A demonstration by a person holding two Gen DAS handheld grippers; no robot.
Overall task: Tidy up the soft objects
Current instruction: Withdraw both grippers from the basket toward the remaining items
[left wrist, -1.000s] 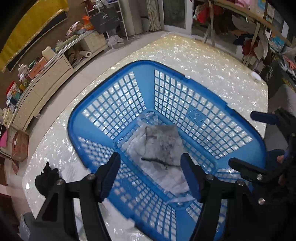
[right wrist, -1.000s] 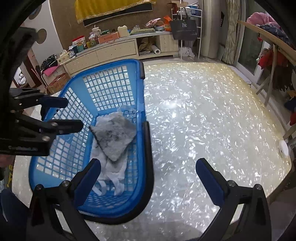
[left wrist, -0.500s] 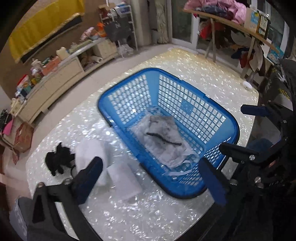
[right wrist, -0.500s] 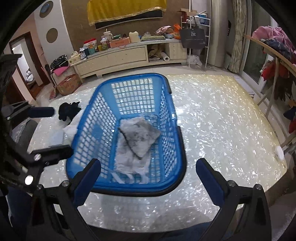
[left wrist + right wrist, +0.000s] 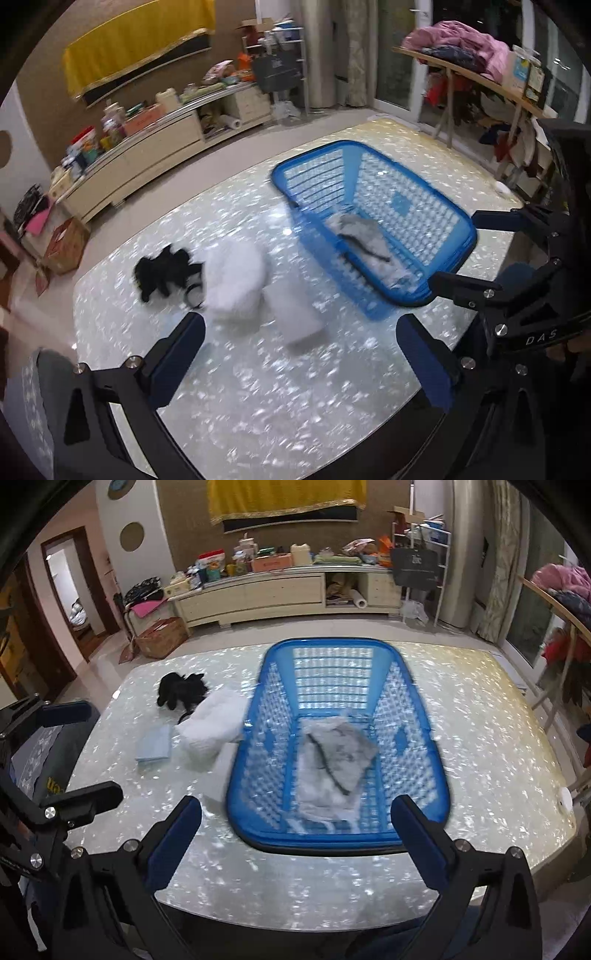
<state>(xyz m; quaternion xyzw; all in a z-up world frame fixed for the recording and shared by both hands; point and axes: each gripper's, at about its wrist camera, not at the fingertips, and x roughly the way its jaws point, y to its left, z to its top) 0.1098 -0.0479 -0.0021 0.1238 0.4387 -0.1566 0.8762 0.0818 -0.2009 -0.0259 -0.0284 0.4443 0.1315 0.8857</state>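
A blue laundry basket (image 5: 417, 716) (image 5: 436, 199) stands on the pearly table and holds a grey cloth (image 5: 340, 753) (image 5: 360, 230) lying on a white one. Left of the basket lie a white towel (image 5: 214, 723) (image 5: 236, 280), a black cloth (image 5: 181, 690) (image 5: 162, 269) and a small pale blue cloth (image 5: 155, 744). My left gripper (image 5: 299, 358) is open and empty above the table's near edge, short of the towel. My right gripper (image 5: 295, 838) is open and empty in front of the basket's near rim.
The table (image 5: 498, 738) ends close in front of both grippers. A long low cabinet (image 5: 258, 594) with clutter stands behind. A clothes rack (image 5: 476, 70) is at the right. A small white disc (image 5: 565, 797) lies at the table's right edge.
Both grippers have pulled back and up from the basket toward the table's near edge. The left view has swung left, so the towel and black cloth now show. Both jaws stay open.
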